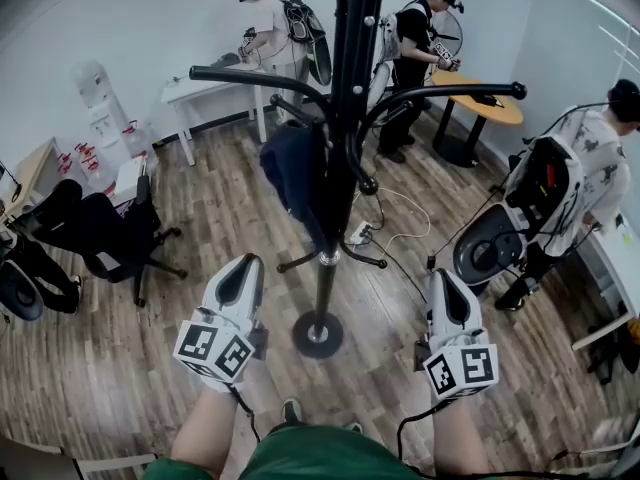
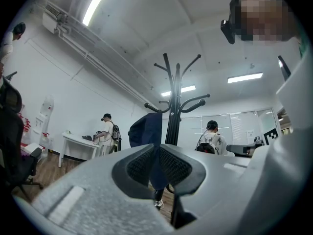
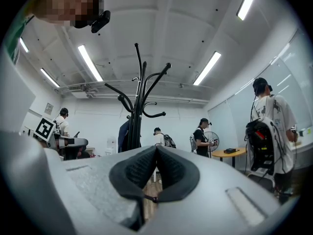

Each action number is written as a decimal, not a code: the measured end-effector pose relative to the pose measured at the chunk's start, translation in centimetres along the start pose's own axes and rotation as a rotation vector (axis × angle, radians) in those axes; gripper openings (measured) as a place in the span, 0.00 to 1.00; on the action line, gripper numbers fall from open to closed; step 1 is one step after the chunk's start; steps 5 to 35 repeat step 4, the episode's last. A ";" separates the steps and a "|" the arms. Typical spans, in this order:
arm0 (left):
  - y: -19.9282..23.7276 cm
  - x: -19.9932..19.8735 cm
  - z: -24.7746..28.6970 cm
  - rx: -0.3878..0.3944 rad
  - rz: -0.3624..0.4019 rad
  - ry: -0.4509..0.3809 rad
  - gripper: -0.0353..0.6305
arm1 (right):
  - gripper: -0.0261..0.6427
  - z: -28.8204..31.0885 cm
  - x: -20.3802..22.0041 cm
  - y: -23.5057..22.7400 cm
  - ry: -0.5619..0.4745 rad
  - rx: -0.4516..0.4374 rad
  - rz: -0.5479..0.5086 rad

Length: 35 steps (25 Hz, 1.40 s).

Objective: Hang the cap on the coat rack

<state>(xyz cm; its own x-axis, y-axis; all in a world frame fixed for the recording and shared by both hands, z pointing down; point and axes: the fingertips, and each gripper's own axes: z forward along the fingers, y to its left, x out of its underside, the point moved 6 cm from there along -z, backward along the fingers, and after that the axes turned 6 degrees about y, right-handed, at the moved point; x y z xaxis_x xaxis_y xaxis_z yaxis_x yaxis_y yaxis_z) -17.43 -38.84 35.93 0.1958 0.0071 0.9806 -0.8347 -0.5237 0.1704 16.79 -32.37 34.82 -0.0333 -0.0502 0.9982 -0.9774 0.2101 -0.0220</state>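
A dark navy cap (image 1: 293, 173) hangs from a hook of the black coat rack (image 1: 345, 118), which stands on a round base (image 1: 318, 334) straight ahead on the wood floor. My left gripper (image 1: 241, 266) is low at the left of the base, shut and holding nothing. My right gripper (image 1: 444, 282) is at the right, also shut and holding nothing. In the left gripper view the cap (image 2: 146, 129) shows beyond the closed gripper (image 2: 157, 151), beside the rack (image 2: 172, 111). The right gripper view shows the cap (image 3: 124, 136) left of the rack's pole (image 3: 139, 102), past the closed gripper (image 3: 156, 153).
A black office chair (image 1: 100, 233) stands at the left and another chair (image 1: 490, 253) at the right. A power strip with cables (image 1: 360, 233) lies behind the rack. Three people stand by a white table (image 1: 215, 88) and a round wooden table (image 1: 495, 108).
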 end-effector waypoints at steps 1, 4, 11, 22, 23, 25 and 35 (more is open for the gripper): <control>0.4 0.1 0.1 0.002 -0.003 0.001 0.11 | 0.04 0.1 0.1 0.2 0.003 0.004 0.000; 1.6 0.3 0.7 0.007 -0.013 0.000 0.11 | 0.04 0.6 0.3 0.5 0.009 0.018 0.002; 1.6 0.3 0.7 0.007 -0.013 0.000 0.11 | 0.04 0.6 0.3 0.5 0.009 0.018 0.002; 1.6 0.3 0.7 0.007 -0.013 0.000 0.11 | 0.04 0.6 0.3 0.5 0.009 0.018 0.002; 1.6 0.3 0.7 0.007 -0.013 0.000 0.11 | 0.04 0.6 0.3 0.5 0.009 0.018 0.002; 1.6 0.3 0.7 0.007 -0.013 0.000 0.11 | 0.04 0.6 0.3 0.5 0.009 0.018 0.002; 1.6 0.3 0.7 0.007 -0.013 0.000 0.11 | 0.04 0.6 0.3 0.5 0.009 0.018 0.002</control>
